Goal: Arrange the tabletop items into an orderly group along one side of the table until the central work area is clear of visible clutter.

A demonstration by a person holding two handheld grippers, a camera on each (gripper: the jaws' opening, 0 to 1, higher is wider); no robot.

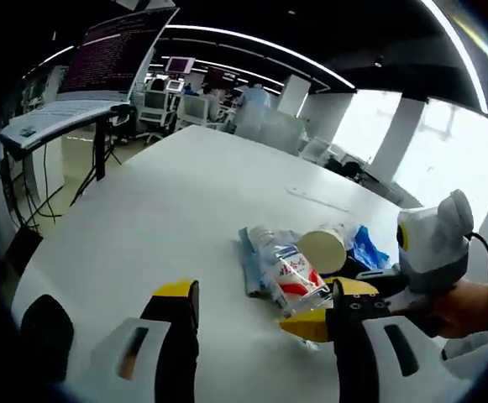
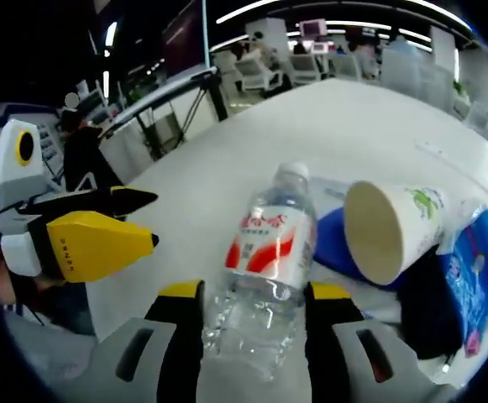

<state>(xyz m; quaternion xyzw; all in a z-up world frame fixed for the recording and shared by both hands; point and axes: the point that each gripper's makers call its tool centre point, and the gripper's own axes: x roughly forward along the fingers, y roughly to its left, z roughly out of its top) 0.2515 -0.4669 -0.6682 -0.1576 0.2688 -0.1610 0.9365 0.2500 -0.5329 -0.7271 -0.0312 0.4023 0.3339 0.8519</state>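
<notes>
Right gripper [image 2: 252, 306] clamped around lying water bottle [image 2: 264, 260] beside tipped paper cup [image 2: 390, 227] on white table [image 1: 168, 201], left gripper [image 1: 264, 306] apart nearby; best lifted level, squeezed gently.

I was working in an open-plan office or lab. My white table [image 1: 168, 201] stood among rows of desks with office chairs [image 1: 195, 109] and monitors [image 1: 179, 65], a large screen [image 1: 113, 52] full of text stood on a stand, and long strip lights [image 1: 252, 42] ran overhead beside bright windows [image 1: 445, 159].
</notes>
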